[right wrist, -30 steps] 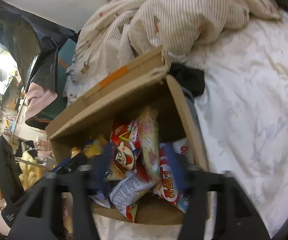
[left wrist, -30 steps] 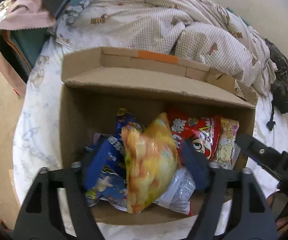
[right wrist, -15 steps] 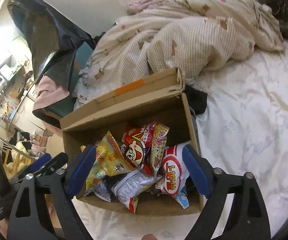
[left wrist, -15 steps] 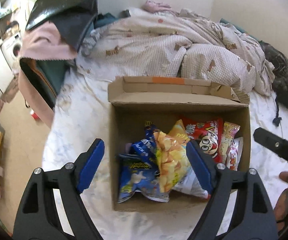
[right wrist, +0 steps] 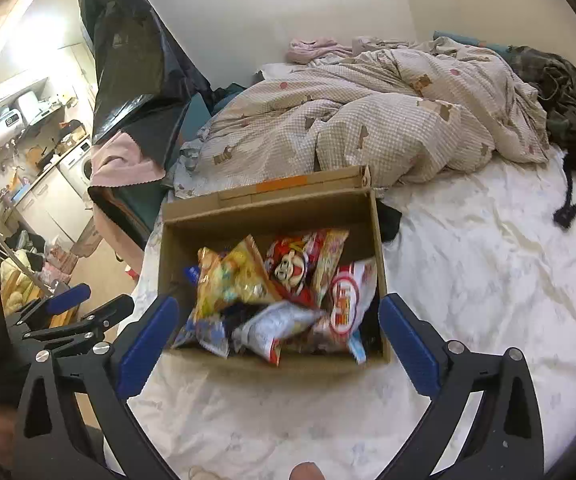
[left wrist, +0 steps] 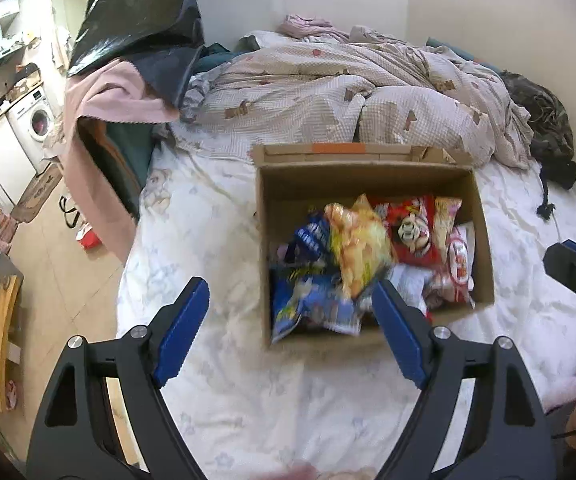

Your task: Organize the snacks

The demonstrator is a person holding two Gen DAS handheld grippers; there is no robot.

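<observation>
Both grippers had pulled up and back from the cardboard box (left wrist: pixel 372 176) since a second before, so the box looked smaller and farther away. Back then the yellow chip bag (left wrist: pixel 358 248) sat between the left fingers, and now it lay loose in the box.

On the left, the left gripper (left wrist: pixel 290 324) hung over the white bed sheet (left wrist: pixel 192 240). Its fingers were wide apart and held nothing. Next came the box, standing on the bed with its top open. Inside it, from left to right, lay the blue snack bags (left wrist: pixel 308 300), the yellow chip bag, a red snack bag (left wrist: pixel 412 228) and a white and red bag (right wrist: pixel 346 300).

On the right, the right gripper (right wrist: pixel 278 340) hung just in front of the box. Its fingers were opening wide, with nothing held between them.
</observation>
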